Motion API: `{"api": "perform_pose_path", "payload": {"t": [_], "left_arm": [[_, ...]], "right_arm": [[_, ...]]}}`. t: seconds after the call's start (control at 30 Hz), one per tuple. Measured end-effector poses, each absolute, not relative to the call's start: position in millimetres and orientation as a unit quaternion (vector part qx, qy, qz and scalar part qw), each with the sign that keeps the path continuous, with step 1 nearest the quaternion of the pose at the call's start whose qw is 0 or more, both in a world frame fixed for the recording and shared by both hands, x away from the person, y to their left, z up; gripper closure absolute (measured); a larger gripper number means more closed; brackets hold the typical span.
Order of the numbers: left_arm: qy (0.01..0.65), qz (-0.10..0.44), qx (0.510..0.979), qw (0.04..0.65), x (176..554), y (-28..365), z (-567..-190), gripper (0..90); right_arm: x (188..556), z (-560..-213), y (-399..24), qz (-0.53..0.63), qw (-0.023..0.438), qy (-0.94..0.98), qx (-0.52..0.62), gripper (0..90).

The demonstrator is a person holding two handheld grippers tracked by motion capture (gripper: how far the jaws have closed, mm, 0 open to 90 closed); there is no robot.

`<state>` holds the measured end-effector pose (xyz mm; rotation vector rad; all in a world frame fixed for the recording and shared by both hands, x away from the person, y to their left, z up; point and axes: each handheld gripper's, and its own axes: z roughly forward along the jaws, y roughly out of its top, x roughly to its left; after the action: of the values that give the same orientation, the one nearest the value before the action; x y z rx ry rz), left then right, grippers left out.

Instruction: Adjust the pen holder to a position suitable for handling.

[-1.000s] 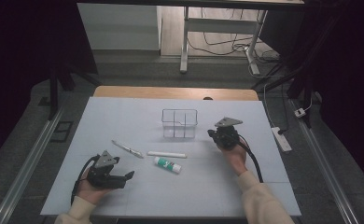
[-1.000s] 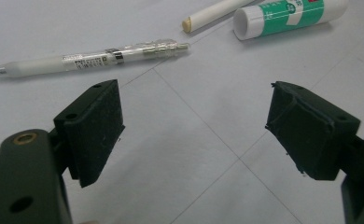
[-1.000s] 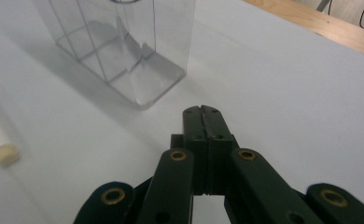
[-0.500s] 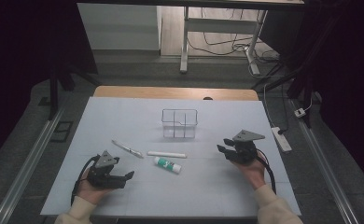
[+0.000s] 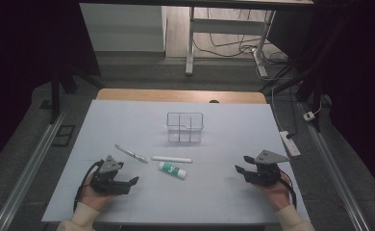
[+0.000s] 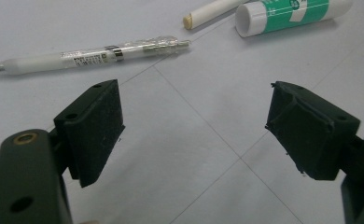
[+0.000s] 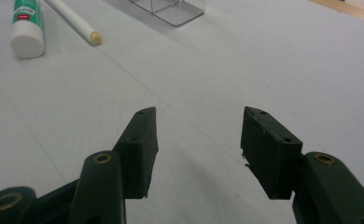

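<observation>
A clear pen (image 5: 131, 154) (image 6: 87, 55), a white stick (image 5: 171, 159) (image 7: 75, 21) and a green-and-white glue stick (image 5: 172, 169) (image 6: 292, 14) (image 7: 27, 25) lie in the middle of the white table (image 5: 224, 139). Behind them stands a clear divided box (image 5: 185, 127) (image 7: 168, 9). My left gripper (image 5: 128, 184) (image 6: 194, 130) rests open at the front left, jaws wide apart and empty, pointing toward the pen. At the front right my right gripper (image 5: 241, 172) (image 7: 199, 149) is open too, nothing between its jaws.
A white power strip (image 5: 290, 143) lies just off the table's right edge with a cable running back. A wooden strip (image 5: 181, 95) borders the far edge. Metal rails (image 5: 27, 168) run along both sides on the floor.
My right gripper has drawn back from beside the clear box to the front right of the table and turned leftward. The left gripper has stayed put.
</observation>
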<state>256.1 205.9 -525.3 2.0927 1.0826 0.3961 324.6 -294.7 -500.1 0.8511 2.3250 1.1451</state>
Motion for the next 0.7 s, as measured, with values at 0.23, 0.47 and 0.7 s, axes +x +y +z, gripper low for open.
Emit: {"api": "perform_pose_path", "payload": {"t": [0.23,0.47,0.7], "left_arm": [[0.423,0.155,0.815,0.366,257,207,-526,18.6],[0.421,0.156,0.816,0.365,258,207,-526,19.2],[0.42,0.156,0.816,0.366,258,208,-526,19.7]], "right_arm": [[314,-502,-306,0.415,0.197,0.835,0.303,44.8],[310,-503,-313,0.416,0.198,0.836,0.3,44.0],[311,-504,-312,0.418,0.194,0.837,0.295,43.3]]}}
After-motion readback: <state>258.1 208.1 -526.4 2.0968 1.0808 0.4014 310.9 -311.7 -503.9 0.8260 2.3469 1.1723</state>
